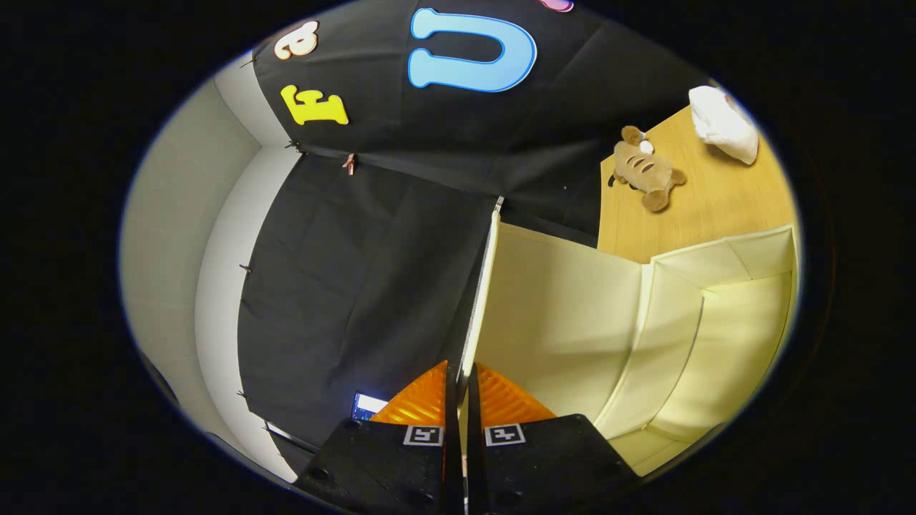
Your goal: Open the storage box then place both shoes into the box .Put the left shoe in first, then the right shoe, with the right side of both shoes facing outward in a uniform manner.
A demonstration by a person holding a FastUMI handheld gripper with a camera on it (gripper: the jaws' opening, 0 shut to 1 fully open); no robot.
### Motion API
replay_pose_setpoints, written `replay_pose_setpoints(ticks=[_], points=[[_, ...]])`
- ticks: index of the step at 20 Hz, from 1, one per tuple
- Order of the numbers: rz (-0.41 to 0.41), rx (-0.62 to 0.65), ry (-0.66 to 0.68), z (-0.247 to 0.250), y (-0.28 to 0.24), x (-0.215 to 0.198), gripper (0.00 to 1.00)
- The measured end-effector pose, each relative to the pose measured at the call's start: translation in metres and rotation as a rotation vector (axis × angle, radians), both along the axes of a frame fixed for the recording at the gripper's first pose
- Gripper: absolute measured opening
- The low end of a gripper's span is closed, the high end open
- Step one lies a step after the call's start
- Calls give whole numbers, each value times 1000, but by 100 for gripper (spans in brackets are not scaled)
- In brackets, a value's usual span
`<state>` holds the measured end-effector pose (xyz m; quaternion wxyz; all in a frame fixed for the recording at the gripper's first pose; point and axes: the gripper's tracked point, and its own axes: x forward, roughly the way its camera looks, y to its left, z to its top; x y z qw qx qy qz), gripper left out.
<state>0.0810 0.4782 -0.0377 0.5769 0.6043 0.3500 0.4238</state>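
Note:
My gripper (458,375) is shut on the thin edge of the storage box's lid (481,286), which runs straight ahead from between the fingers. The lid stands swung up, and its pale cream inner face (558,315) shows to the right of the fingers. Beyond it the box's cream interior (723,336) lies open, with folded walls and a seam in the corner. The view is tilted sideways.
A wooden tabletop (715,200) lies past the box. On it sit a brown plush toy (647,172) and a white soft thing (724,123). Black cloth wall (372,250) fills the space left of the lid, with a grey wall (179,214) further left.

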Motion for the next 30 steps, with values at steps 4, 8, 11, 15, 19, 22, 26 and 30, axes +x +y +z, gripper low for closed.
replay_pose_setpoints(ticks=[4,8,11,15,19,22,26,30], points=[[-5,-50,-6,-4,30,2,8],[-3,-97,1,-16,45,3,30],[-7,-142,1,-28,50,3,53],[-30,-156,1,-32,46,7,79],[-44,-166,-18,-30,35,7,93],[-68,-170,-40,-25,13,4,95],[-136,-274,-133,-29,-38,-2,95],[-222,-375,-178,-37,-105,-17,95]])
